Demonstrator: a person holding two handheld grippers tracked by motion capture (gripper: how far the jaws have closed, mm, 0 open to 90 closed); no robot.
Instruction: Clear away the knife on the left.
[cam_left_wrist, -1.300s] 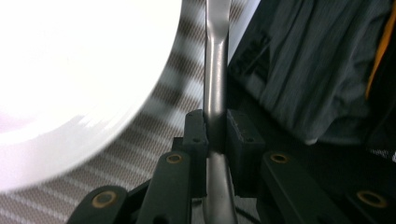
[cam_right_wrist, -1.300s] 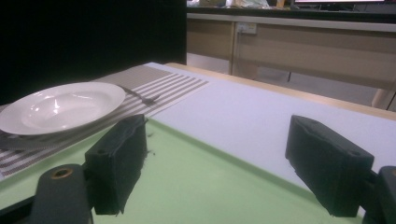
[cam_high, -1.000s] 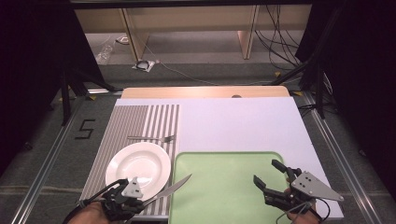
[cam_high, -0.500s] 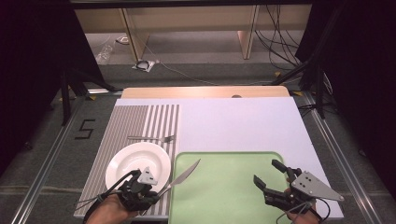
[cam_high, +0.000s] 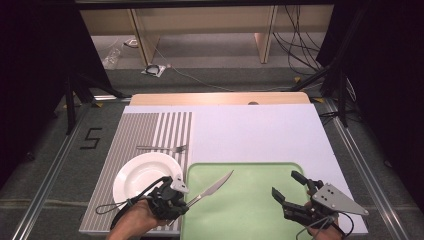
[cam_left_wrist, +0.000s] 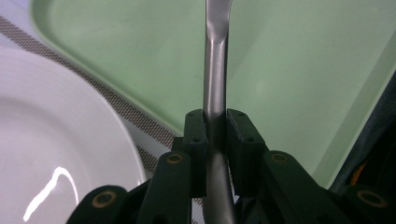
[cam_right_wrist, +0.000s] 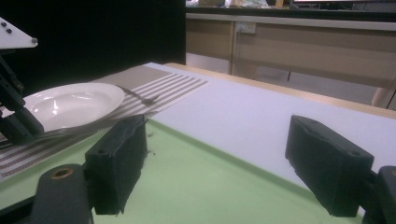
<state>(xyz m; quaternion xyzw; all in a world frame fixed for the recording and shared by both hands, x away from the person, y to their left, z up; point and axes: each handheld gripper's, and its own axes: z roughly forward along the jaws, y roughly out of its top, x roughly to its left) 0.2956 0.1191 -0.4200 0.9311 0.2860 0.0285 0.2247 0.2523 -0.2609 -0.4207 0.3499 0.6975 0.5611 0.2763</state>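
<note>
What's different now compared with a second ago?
The left gripper, still clamped on the knife, has carried it rightward from beside the white plate so the blade now reaches over the green tray. The right gripper stayed open and still; plate and fork have not moved.

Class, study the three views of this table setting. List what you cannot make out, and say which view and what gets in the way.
- Silver metal table knife: the blade tip is cut off by the top edge of the left gripper view; the handle end is hidden behind the left tongs.
- Small silver fork: too small in the high view to count its prongs.
- Round white ceramic plate: its near side is cut off by the left edge of the right gripper view.
</note>
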